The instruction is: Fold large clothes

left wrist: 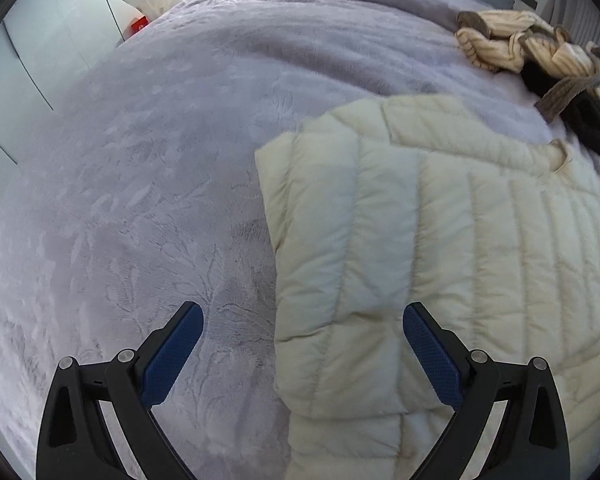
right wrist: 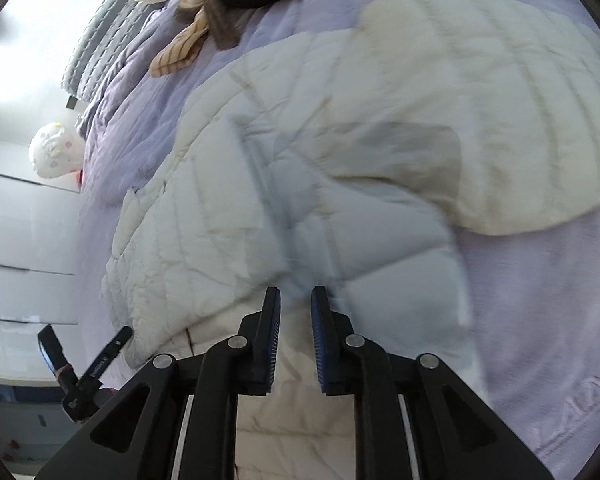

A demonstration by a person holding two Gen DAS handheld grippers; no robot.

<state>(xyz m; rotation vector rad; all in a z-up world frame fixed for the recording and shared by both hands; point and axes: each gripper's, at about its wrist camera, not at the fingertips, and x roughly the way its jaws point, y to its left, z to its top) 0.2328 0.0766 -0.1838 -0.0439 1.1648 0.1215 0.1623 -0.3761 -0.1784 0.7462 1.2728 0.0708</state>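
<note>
Left gripper (left wrist: pixel 302 326) hangs spread wide above the bed (left wrist: pixel 140 184); cream puffer jacket (left wrist: pixel 440 248) lies toward 3 o'clock. Right gripper (right wrist: pixel 295 300), nearly closed with a narrow gap, holds nothing visible over the blurred jacket (right wrist: pixel 340 152).

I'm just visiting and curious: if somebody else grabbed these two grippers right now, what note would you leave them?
Left gripper: open, empty, hovering over the near left edge of the cream puffer jacket.
Right gripper: jaws nearly closed; a fold of jacket lies just ahead, grip unclear because of blur.
Jacket lies on the lilac bedspread, one side already folded in.
A striped knit and a dark garment wait in a pile beyond.
Left to do: finish the jacket's folds, then that pile.
</note>
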